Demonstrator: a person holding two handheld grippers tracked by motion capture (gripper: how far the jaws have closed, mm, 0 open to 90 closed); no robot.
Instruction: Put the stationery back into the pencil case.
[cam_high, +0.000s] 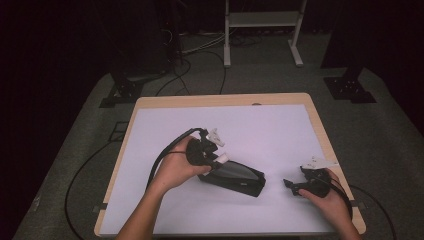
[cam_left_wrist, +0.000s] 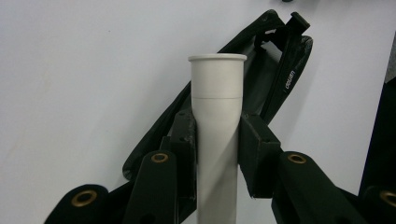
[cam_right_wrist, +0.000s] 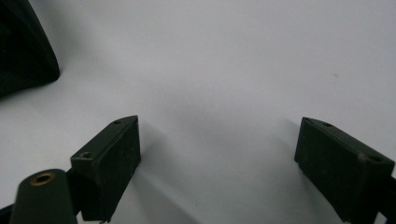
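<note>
**Presently: risks at the pouch, and the working area**

We hold a pale grey tube (cam_left_wrist: 217, 135) clamped between the jaws of the left tool (cam_high: 216, 156). In the left gripper view the tube rises upright between the two pads, its rimmed cap end pointing out over a black zippered pouch (cam_high: 235, 179). In the high view the pouch lies on the bench just beside the left hand (cam_high: 177, 167), near the middle of the white sheet, and the tube end sits at the pouch's near end. The right tool (cam_high: 296, 187) rests low by the right edge of the sheet, apart from the pouch, its jaws spread wide with nothing between them.

We judge these risks:

- The tube is smooth and round, and the pads grip it on two narrow sides. It may slide or twist in the grip if its end catches on the pouch fabric.
- The pouch is soft and nothing holds it. A push from the tube may shove it across the smooth sheet instead of entering it. Bringing the right tool to steady the pouch would reduce this.
- We cannot tell how far the pouch opening gapes, so the tube may meet a folded edge.
- The left tool's cable (cam_high: 165, 152) loops near the hand and could drag.

The bench (cam_high: 150, 102) has a light wooden top covered by a white sheet (cam_high: 260, 130). It stands on grey carpet (cam_high: 390, 135). The room beyond is dark, with black stand bases, floor cables and a white frame (cam_high: 262, 20) at the back.
</note>
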